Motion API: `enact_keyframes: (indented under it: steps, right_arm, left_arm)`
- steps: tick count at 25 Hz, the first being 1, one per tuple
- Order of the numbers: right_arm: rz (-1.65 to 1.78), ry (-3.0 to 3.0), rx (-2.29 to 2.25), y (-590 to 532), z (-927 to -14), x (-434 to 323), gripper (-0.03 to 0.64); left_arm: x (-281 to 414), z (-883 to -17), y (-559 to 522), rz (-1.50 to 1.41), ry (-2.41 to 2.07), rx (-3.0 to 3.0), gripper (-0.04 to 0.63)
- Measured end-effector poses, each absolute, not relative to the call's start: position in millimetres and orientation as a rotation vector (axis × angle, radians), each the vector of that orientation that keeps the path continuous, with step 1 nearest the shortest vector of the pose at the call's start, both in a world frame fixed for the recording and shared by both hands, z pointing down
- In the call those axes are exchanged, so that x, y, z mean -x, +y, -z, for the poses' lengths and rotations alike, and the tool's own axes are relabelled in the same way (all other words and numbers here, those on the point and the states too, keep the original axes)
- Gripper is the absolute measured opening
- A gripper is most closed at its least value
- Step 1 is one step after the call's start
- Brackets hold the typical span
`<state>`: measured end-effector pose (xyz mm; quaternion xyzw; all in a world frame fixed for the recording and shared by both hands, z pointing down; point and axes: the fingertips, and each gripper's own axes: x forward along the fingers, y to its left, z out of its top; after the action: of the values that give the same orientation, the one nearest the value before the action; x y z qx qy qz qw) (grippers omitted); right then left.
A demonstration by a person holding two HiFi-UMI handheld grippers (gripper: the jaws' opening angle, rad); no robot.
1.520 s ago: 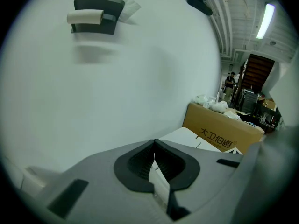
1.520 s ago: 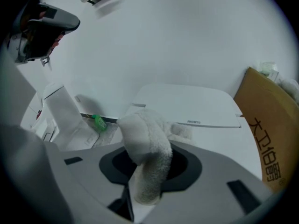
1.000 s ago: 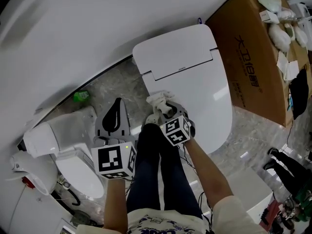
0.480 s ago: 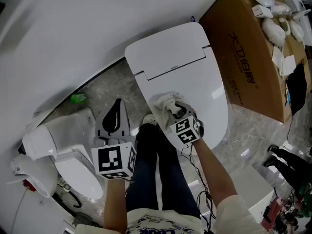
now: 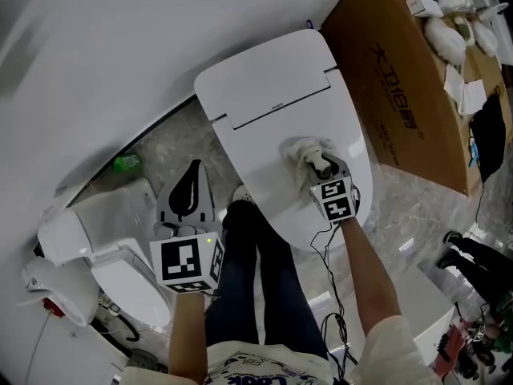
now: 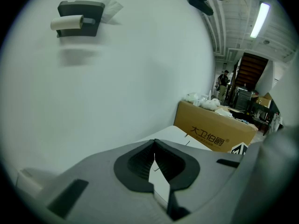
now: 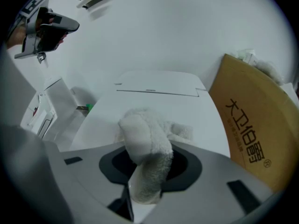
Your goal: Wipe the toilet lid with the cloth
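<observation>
The white toilet lid (image 5: pixel 272 107) is closed, seen in the middle of the head view. A white fluffy cloth (image 5: pixel 307 154) lies bunched on the lid's right half, and my right gripper (image 5: pixel 321 165) is shut on it. In the right gripper view the cloth (image 7: pixel 145 146) fills the space between the jaws and presses on the lid (image 7: pixel 154 101). My left gripper (image 5: pixel 189 192) hangs left of the toilet above the floor, shut with nothing held. Its jaws meet at the tips in the left gripper view (image 6: pixel 154 146).
A large brown cardboard box (image 5: pixel 401 79) stands right of the toilet with white items on top. Another white toilet unit (image 5: pixel 104 231) stands at the lower left. A small green object (image 5: pixel 126 164) lies on the marble floor by the wall. My dark trouser legs (image 5: pixel 256 279) stand before the bowl.
My right gripper has slid the cloth across the lid from its left front edge toward the right side. The left gripper has stayed in place.
</observation>
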<state>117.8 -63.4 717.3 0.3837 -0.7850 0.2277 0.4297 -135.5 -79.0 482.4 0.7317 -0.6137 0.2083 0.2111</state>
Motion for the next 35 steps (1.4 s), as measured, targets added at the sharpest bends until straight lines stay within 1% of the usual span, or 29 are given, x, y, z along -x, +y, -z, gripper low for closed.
enact_keyframes:
  steps: [23, 35]
  right_arm:
    - [-0.647, -1.771, -1.264, -75.6, -724.4, -255.2, 0.123]
    - [-0.717, -1.685, -1.371, -50.2, -726.7, -288.6, 0.123]
  left_arm:
    - [106.9, -489.3, -77.4, -0.616, -1.647, -2.075, 0.008]
    - [95.7, -489.6, -69.2, -0.62, -1.611, -2.106, 0.008]
